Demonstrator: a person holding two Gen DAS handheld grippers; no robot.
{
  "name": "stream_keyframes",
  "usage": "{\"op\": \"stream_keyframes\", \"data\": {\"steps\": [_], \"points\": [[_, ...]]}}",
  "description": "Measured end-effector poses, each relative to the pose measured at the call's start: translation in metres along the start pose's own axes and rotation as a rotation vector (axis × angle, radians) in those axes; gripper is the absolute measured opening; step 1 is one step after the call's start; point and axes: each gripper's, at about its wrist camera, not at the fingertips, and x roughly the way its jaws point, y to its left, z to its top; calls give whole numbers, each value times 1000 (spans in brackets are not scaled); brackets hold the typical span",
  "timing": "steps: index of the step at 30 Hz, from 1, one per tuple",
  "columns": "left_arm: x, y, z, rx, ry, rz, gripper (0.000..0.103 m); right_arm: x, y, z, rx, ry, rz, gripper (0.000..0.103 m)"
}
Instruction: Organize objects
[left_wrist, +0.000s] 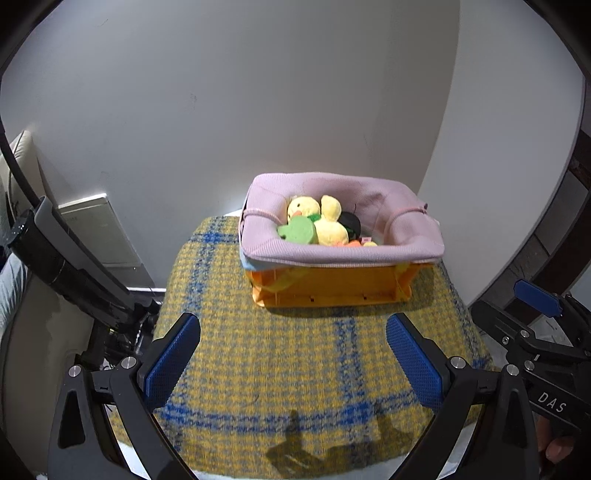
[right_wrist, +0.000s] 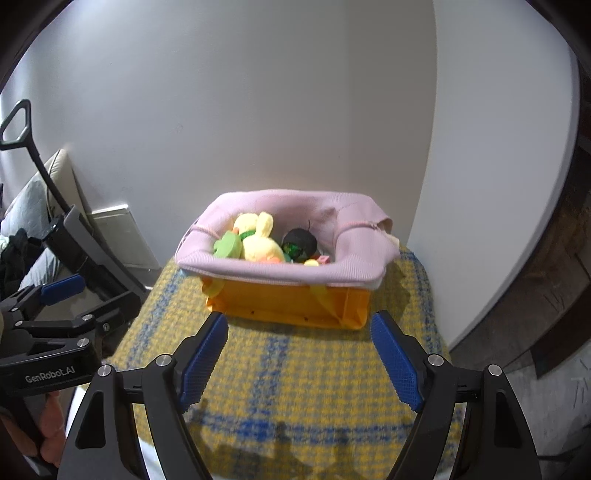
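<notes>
Gaping wide and empty, both ribbed-padded tools (left_wrist: 293, 354) (right_wrist: 298, 352) face an orange crate (left_wrist: 328, 286) lined with pink knit.

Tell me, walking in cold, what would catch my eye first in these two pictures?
Probably the orange basket with its pink cloth liner, standing at the far end of a yellow-and-blue checked cloth near the white wall. Inside it lies a yellow plush duck beside a green toy. In the foreground, blue-padded fingers of the left gripper and the right gripper stand wide apart, holding nothing.
</notes>
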Motion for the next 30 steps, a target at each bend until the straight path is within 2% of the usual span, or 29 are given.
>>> {"op": "stream_keyframes", "data": {"steps": [9,17,21,30], "points": [[-15,1,-44,40,65,-42,103,-14,-1,-44,7,74,-2,80],[-21,2,-76,70,119,-28,103,-18,-1,-81,23,141,-2,80],[-20,5,-85,71,140,-23,103,-19,-1,-93,23,166,-5,80],[-18,7,-87,82,153,-31,103,-18,-1,-96,29,176,-7,80]]}}
